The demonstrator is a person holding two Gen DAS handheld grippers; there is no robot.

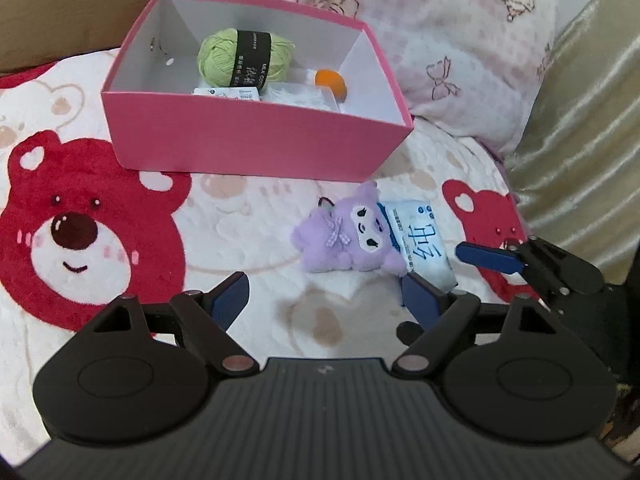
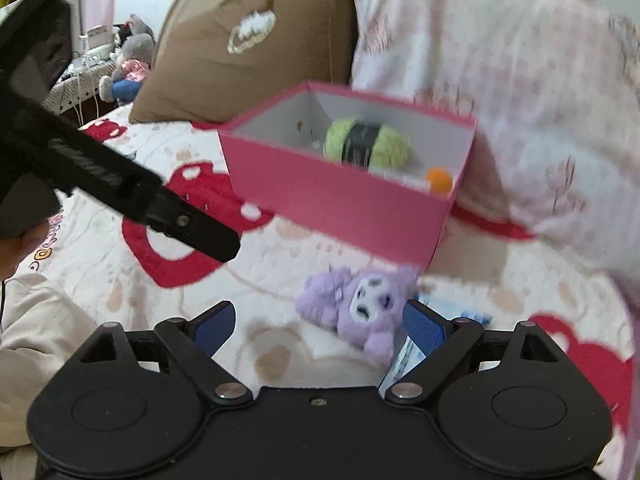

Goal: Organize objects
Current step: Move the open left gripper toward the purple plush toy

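A pink box (image 1: 256, 140) (image 2: 340, 208) stands open on the bear-print blanket. Inside lie a green yarn ball (image 1: 244, 56) (image 2: 366, 142), an orange ball (image 1: 331, 81) (image 2: 439, 179) and white packets (image 1: 298, 96). A purple plush toy (image 1: 348, 236) (image 2: 360, 308) lies in front of the box, beside a white and blue tissue packet (image 1: 424, 242) (image 2: 404, 364). My left gripper (image 1: 324, 300) is open and empty, just short of the plush. My right gripper (image 2: 320, 324) is open, low over the plush, with its right finger over the packet. It shows at the right edge of the left wrist view (image 1: 520, 260).
A pink patterned pillow (image 1: 460, 40) (image 2: 500, 80) lies behind the box. A brown pillow (image 2: 248, 40) and a cardboard box (image 1: 80, 8) sit at the back left. A gold fabric (image 1: 580, 160) hangs at the right. The left gripper's body (image 2: 120, 184) crosses the right view.
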